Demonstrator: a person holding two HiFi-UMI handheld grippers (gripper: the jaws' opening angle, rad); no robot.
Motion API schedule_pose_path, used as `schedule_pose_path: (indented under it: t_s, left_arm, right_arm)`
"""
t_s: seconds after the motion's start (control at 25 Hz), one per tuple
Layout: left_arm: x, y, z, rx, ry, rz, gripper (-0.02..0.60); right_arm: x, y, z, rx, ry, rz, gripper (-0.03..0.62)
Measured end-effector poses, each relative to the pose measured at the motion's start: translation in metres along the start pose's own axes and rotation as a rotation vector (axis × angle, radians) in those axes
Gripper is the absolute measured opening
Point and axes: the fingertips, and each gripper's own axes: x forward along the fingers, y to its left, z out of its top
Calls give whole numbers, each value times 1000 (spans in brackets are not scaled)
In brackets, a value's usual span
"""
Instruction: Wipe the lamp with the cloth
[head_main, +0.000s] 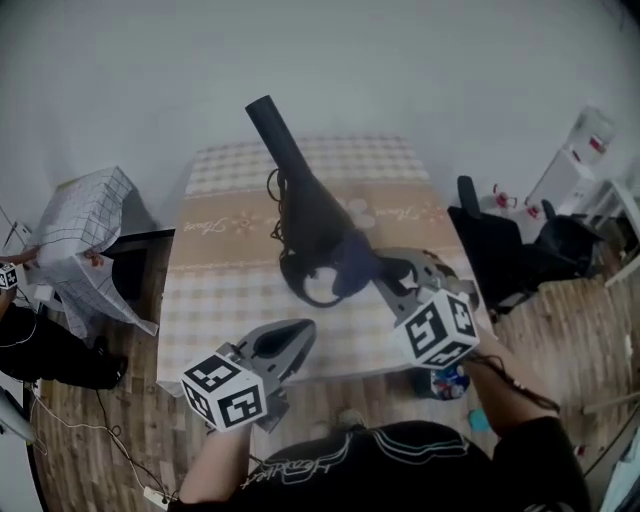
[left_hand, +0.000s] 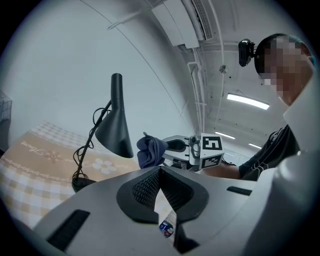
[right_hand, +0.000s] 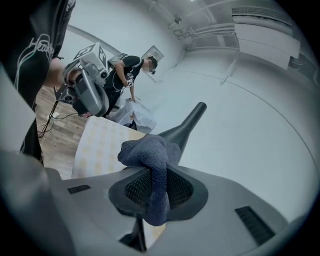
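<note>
Head view: one lamp (head_main: 305, 195) stands mid-worktop (head_main: 215, 290). The right gripper (head_main: 378, 268) holds one cloth (head_main: 350, 262) right at its shade, while the left gripper (head_main: 296, 334) hangs back near the edge. Left gripper view: fingers closed together, empty. Right gripper view: fingers clenched on the cloth. With nothing bracing it, I'd say a hard wipe could tip the lamp.

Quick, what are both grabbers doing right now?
Left gripper: closed, nothing between its jaws.
Right gripper: closed on the blue cloth.
</note>
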Motion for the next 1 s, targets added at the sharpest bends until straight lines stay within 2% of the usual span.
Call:
schedule_pose_path:
  t_s: [0.16,0.4,0.72,1.0]
  left_arm:
    - [-3,1,6,3,-12,-11,-2]
    - [-2,0,22,46,-31,16,-2]
    - [7,-1,51,89,-80,126,-2]
    - [19,19,64,71,-95,257,-2]
  right_arm:
    - [-9,-24,11,24,-12,-47,57]
    - [-6,-78,34,86,-113,-114,57]
    - [11,-154,60,167,-278,-113,57]
    - [53,-210,84,215,-404,-79,57]
